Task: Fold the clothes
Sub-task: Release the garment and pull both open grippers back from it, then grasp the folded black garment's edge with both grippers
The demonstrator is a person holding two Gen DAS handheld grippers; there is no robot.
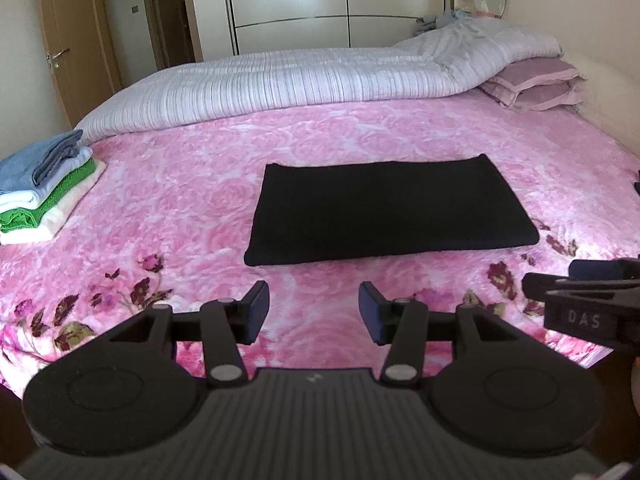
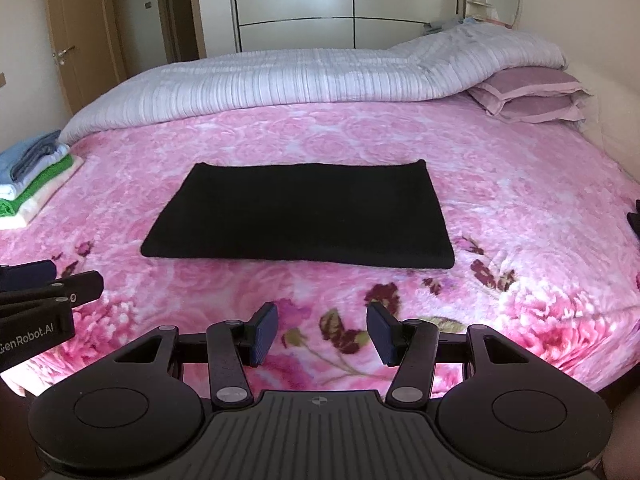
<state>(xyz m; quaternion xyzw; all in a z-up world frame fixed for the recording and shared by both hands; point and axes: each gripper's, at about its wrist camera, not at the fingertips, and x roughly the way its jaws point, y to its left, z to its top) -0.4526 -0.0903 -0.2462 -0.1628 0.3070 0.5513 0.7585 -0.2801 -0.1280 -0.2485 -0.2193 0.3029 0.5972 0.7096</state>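
On pink floral bedspread [image 1: 168, 208], mid-bed: black garment [image 1: 384, 208] folded into flat rectangle, lying alone. Left gripper [image 1: 314, 312] over near edge of bed, fingers spread, nothing between pads, short of garment's near edge. Right gripper [image 2: 322, 332] likewise spread, empty, beside left one. Stack of folded clothes [image 1: 36, 188] at left bed edge. Striped quilt [image 1: 280, 80] bunched along far side, purple pillows [image 1: 532, 84] at right.

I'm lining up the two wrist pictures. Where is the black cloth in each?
Left wrist: black cloth right of centre, ahead of the open claw.
Right wrist: black cloth just left of centre.
Shared landmark: towel stack at the bed's left edge.
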